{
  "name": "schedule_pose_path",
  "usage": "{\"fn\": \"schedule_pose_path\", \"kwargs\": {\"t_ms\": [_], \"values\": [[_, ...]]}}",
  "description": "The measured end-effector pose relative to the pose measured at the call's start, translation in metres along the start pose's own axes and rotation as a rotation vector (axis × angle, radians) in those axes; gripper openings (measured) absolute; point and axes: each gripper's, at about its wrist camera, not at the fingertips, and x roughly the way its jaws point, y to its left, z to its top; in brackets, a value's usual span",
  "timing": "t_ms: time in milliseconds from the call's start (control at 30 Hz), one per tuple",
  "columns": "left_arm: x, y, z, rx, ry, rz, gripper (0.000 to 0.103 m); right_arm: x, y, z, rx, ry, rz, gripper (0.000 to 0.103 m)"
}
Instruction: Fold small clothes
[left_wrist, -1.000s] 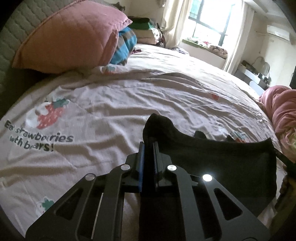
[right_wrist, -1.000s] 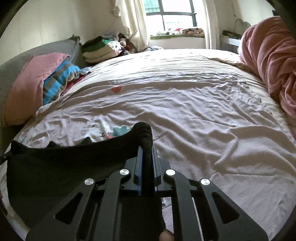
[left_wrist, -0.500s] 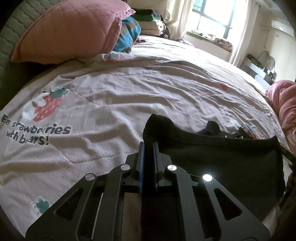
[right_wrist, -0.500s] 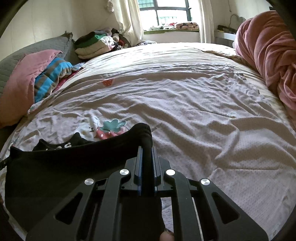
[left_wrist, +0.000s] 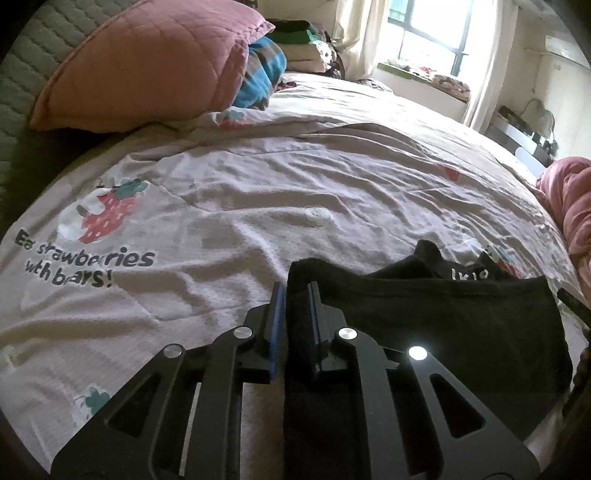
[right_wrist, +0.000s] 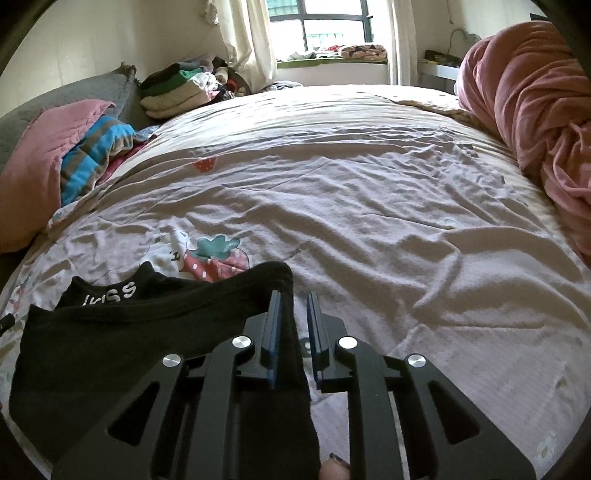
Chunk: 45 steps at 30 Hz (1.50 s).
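Note:
A small black garment (left_wrist: 443, 325) lies folded over on the bed, a band with white letters (left_wrist: 469, 274) showing past its far edge. In the left wrist view my left gripper (left_wrist: 295, 295) has its jaws parted a little, the garment's left corner loose between them. In the right wrist view the same garment (right_wrist: 122, 332) spreads to the left. My right gripper (right_wrist: 294, 304) is also slightly open, the right corner lying against its left pad with a gap on the right.
The bed has a wrinkled strawberry-print sheet (left_wrist: 258, 192). A pink pillow (left_wrist: 147, 62) and striped blue cloth (left_wrist: 262, 70) sit at the headboard. Folded clothes (right_wrist: 177, 88) are stacked in the far corner. A pink duvet (right_wrist: 535, 122) is bunched along the right side.
Both grippers have lowered the garment's held edge forward onto the bed and their jaws have parted, letting go of the corners. The lettered band now shows beyond the folded edge.

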Motion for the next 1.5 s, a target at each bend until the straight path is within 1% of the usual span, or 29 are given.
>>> {"fn": "schedule_pose_path", "kwargs": {"t_ms": [33, 100, 233, 300, 400, 433, 533, 567, 600, 700, 800, 833, 867, 933, 967, 1067, 1100, 1167, 1200, 1233, 1300, 1367, 1433, 1467, 1500], "values": [[-0.002, -0.001, 0.0, 0.001, -0.002, 0.001, 0.006, -0.004, 0.0, -0.002, -0.003, -0.002, 0.003, 0.023], [-0.006, -0.001, -0.002, 0.003, -0.003, 0.003, 0.008, -0.012, 0.002, -0.005, -0.014, -0.005, 0.018, 0.024], [-0.014, -0.007, -0.007, 0.016, -0.001, 0.006, 0.012, -0.029, 0.01, -0.012, -0.056, -0.004, 0.063, 0.031], [-0.019, -0.01, -0.013, 0.026, 0.0, 0.011, 0.016, -0.037, 0.018, -0.019, -0.09, 0.012, 0.096, 0.034], [-0.027, -0.013, -0.021, 0.043, 0.007, 0.014, 0.018, -0.048, 0.031, -0.029, -0.147, 0.028, 0.132, 0.036], [-0.031, -0.015, -0.024, 0.055, 0.009, 0.018, 0.018, -0.052, 0.036, -0.033, -0.169, 0.036, 0.144, 0.039], [-0.042, -0.019, -0.034, 0.063, 0.012, 0.003, 0.021, -0.058, 0.047, -0.044, -0.212, 0.078, 0.174, 0.044], [-0.044, -0.02, -0.037, 0.058, 0.023, -0.006, 0.024, -0.058, 0.049, -0.048, -0.223, 0.096, 0.18, 0.045], [-0.045, -0.02, -0.04, 0.052, 0.035, -0.015, 0.025, -0.058, 0.051, -0.052, -0.234, 0.113, 0.179, 0.045], [-0.044, -0.02, -0.05, 0.026, 0.079, -0.053, 0.027, -0.057, 0.055, -0.064, -0.252, 0.162, 0.18, 0.045], [-0.04, -0.019, -0.061, 0.029, 0.109, -0.041, 0.031, -0.055, 0.053, -0.077, -0.246, 0.21, 0.175, 0.046], [-0.037, -0.017, -0.067, 0.024, 0.133, -0.039, 0.031, -0.055, 0.053, -0.082, -0.247, 0.223, 0.17, 0.046], [-0.033, -0.015, -0.072, 0.015, 0.16, -0.04, 0.031, -0.055, 0.051, -0.085, -0.247, 0.227, 0.168, 0.046], [-0.029, -0.011, -0.08, 0.0, 0.183, -0.039, 0.035, -0.056, 0.05, -0.09, -0.25, 0.232, 0.165, 0.047], [-0.028, -0.009, -0.083, -0.007, 0.186, -0.036, 0.039, -0.058, 0.049, -0.093, -0.246, 0.236, 0.162, 0.048], [-0.035, -0.004, -0.086, -0.022, 0.182, -0.035, 0.043, -0.063, 0.047, -0.097, -0.241, 0.242, 0.16, 0.049], [-0.037, -0.005, -0.086, -0.021, 0.18, -0.031, 0.044, -0.066, 0.048, -0.098, -0.245, 0.241, 0.158, 0.05], [-0.043, -0.002, -0.087, -0.025, 0.173, -0.036, 0.044, -0.074, 0.049, -0.099, -0.248, 0.23, 0.166, 0.057], [-0.047, -0.001, -0.088, -0.028, 0.169, -0.036, 0.045, -0.076, 0.05, -0.099, -0.248, 0.225, 0.172, 0.064], [-0.049, 0.0, -0.088, -0.03, 0.169, -0.031, 0.047, -0.079, 0.051, -0.099, -0.249, 0.218, 0.179, 0.069], [-0.054, 0.003, -0.088, -0.034, 0.166, -0.019, 0.056, -0.087, 0.056, -0.1, -0.263, 0.206, 0.183, 0.072], [-0.06, 0.007, -0.089, -0.042, 0.157, -0.009, 0.059, -0.093, 0.065, -0.101, -0.278, 0.194, 0.198, 0.073], [-0.065, 0.011, -0.088, -0.053, 0.145, 0.005, 0.067, -0.099, 0.074, -0.101, -0.291, 0.184, 0.211, 0.086], [-0.067, 0.013, -0.087, -0.057, 0.137, 0.016, 0.074, -0.102, 0.081, -0.102, -0.3, 0.175, 0.223, 0.086], [-0.069, 0.015, -0.087, -0.062, 0.129, 0.03, 0.079, -0.106, 0.089, -0.103, -0.317, 0.166, 0.24, 0.087]]}}
